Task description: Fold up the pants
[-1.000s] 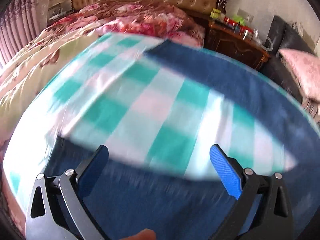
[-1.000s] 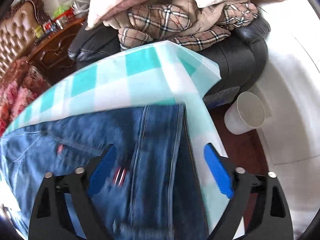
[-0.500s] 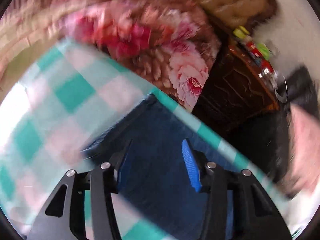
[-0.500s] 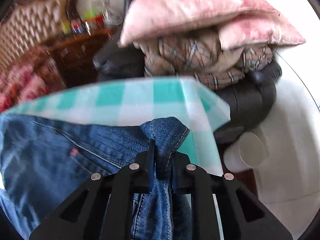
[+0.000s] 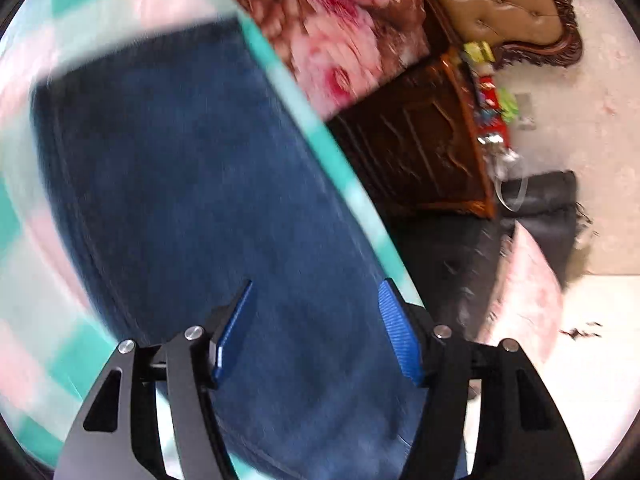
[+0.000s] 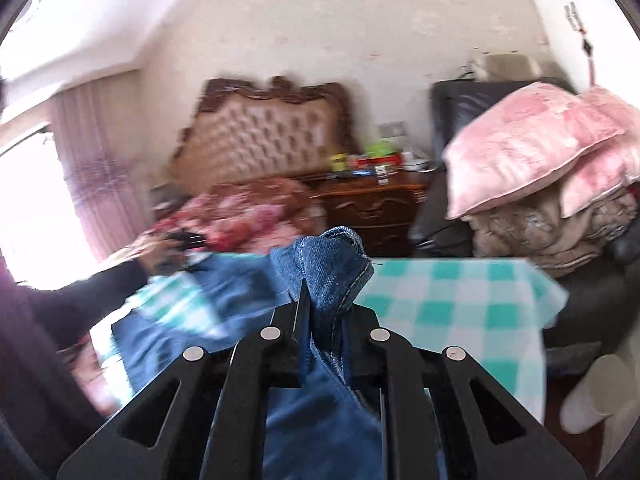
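Blue jeans (image 5: 192,184) lie on a teal-and-white checked tablecloth (image 5: 36,240). My left gripper (image 5: 318,282) hovers over one dark denim leg near the table's edge. Its jaws are opening, and the blue pads (image 5: 398,332) stand apart with denim below them, not pinched. My right gripper (image 6: 324,312) is shut on a bunched fold of the jeans (image 6: 332,264), lifted above the tablecloth (image 6: 448,300). The rest of the jeans (image 6: 224,300) trails down to the left. There, blurred, a person's hand (image 6: 160,250) holds the other gripper.
Beyond the table is a bed with a floral blanket (image 6: 240,216) and a tufted headboard (image 6: 260,136). A wooden nightstand (image 6: 372,204) carries small bottles. A black sofa (image 6: 452,208) is piled with pink pillows (image 6: 528,144). A white bin (image 6: 592,392) stands on the floor at right.
My right gripper has closed on the jeans' fold and risen with it, now looking level at the bed. My left gripper has slid along the leg and rolled; its jaws narrowed, then widened.
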Available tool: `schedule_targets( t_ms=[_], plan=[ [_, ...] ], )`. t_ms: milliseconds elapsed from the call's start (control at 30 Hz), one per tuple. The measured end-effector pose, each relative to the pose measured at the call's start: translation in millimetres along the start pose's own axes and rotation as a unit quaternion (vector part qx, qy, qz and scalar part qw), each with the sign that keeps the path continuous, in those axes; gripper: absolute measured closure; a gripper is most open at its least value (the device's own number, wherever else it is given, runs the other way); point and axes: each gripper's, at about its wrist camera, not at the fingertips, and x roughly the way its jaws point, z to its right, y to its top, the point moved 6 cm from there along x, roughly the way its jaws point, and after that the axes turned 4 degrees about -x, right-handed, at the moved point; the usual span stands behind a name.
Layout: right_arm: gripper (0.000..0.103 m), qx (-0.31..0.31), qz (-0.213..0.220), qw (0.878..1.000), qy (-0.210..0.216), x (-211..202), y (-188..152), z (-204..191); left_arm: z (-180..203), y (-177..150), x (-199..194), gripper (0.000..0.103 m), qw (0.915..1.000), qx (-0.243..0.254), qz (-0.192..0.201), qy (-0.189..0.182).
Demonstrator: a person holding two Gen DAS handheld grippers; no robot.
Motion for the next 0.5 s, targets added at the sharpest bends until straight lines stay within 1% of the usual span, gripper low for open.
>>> schedule_targets(
  t_ms=[100,167,267,333,367,400,433,467,500],
  plan=[
    [0.089,0.002,-0.006,0.999,0.035,-32,-19,-24,-5,-38,4,0.04,0.9993,-0.002,-0.028,-0.025],
    [0.089,0.004,-0.015,0.999,0.048,-46,-33,-38,-10,-57,3,0.04,0.9984,-0.006,-0.034,-0.044],
    [0.089,0.005,-0.028,0.998,0.051,-61,-48,-50,-12,-71,1,0.04,0.9954,-0.021,-0.034,-0.086],
    [0.089,0.01,-0.029,0.998,0.052,-71,-54,-56,-13,-80,3,0.039,0.994,-0.025,-0.036,-0.1],
    [0.089,0.012,-0.029,0.998,0.053,-74,-57,-57,-14,-82,5,0.039,0.9942,-0.027,-0.036,-0.098],
    [0.089,0.014,-0.028,0.998,0.053,-78,-58,-59,-19,-84,9,0.046,0.9955,-0.027,-0.035,-0.084],
    [0.089,0.017,-0.027,0.998,0.052,-79,-60,-59,-21,-85,11,0.07,0.9969,-0.023,-0.03,-0.069],
    [0.089,0.02,-0.026,0.998,0.051,-81,-60,-58,-22,-82,10,0.082,0.9978,-0.021,-0.025,-0.058],
    [0.089,0.026,-0.026,0.998,0.048,-82,-61,-54,-25,-81,7,0.098,0.9982,-0.021,-0.018,-0.053]
  ],
)
